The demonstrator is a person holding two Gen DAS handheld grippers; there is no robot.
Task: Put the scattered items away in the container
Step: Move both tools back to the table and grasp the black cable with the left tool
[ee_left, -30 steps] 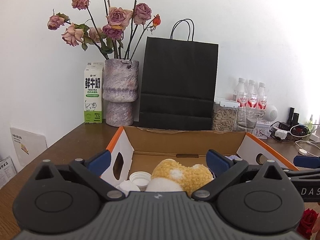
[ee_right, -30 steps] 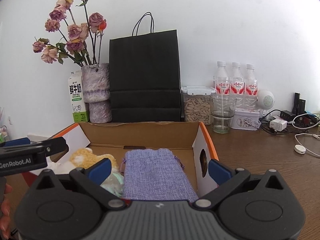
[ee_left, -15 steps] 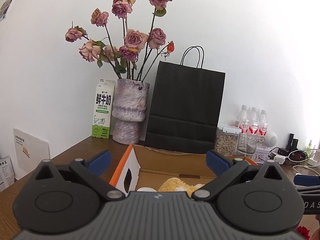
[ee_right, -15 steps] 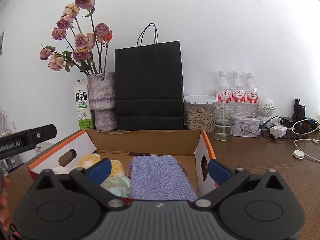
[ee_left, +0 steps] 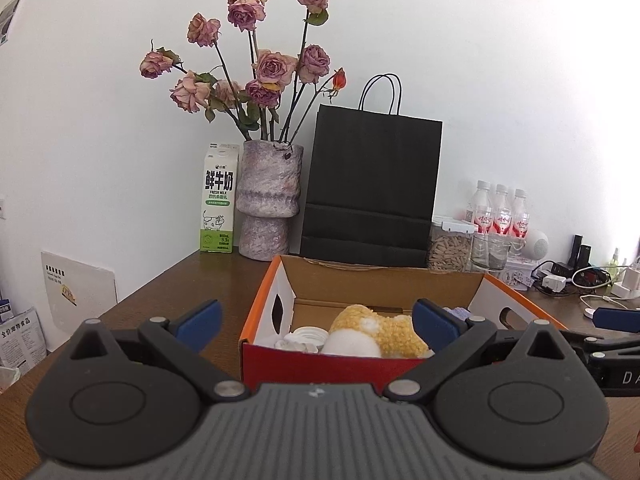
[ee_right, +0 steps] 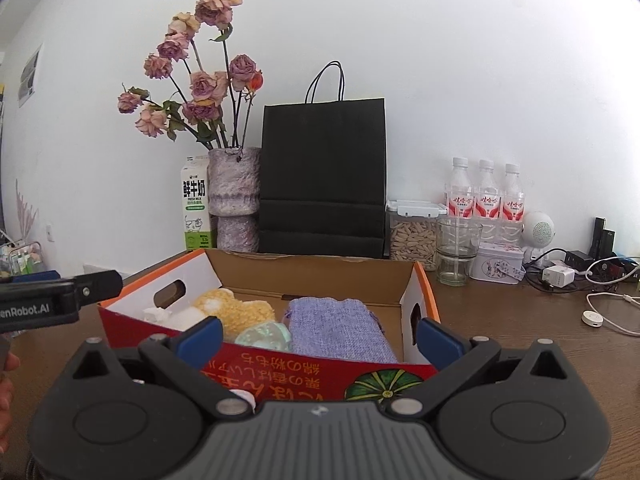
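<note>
Two open grippers hover at the near edge of a cardboard box (ee_right: 320, 276) on a brown wooden table (ee_right: 520, 320), and you hold nothing in either. Your left gripper (ee_left: 316, 320) shows its blue pads spread wide in the lower half of its frame; your right gripper (ee_right: 318, 334) is spread the same way, jaws empty.

Inside the box, centre frame, the tidied items lie side by side: a fuzzy yellow plush toy (ee_right: 236, 312), a woven lilac drawstring pouch (ee_right: 336, 324) with its long axis running from you toward the back wall, a pale mint bundle (ee_right: 264, 336) wedged between them, and at the left end a white screw-top jar (ee_left: 306, 336) beside a rounded white lump (ee_left: 350, 344). The box sits straight ahead of both claws and slightly below them, its red printed front panel nearest you, orange-edged flaps with hand slots at either end.

Judging from these views, no loose item remains on the table near the box, so the sorting looks close to finished. A small pale object low in the right view, beneath the gripper body, is too hidden to identify.

Dried roses in a mottled vase (ee_left: 268, 196), a milk carton (ee_left: 218, 204) and a black paper bag (ee_left: 372, 184) stand behind, upper centre.
</note>
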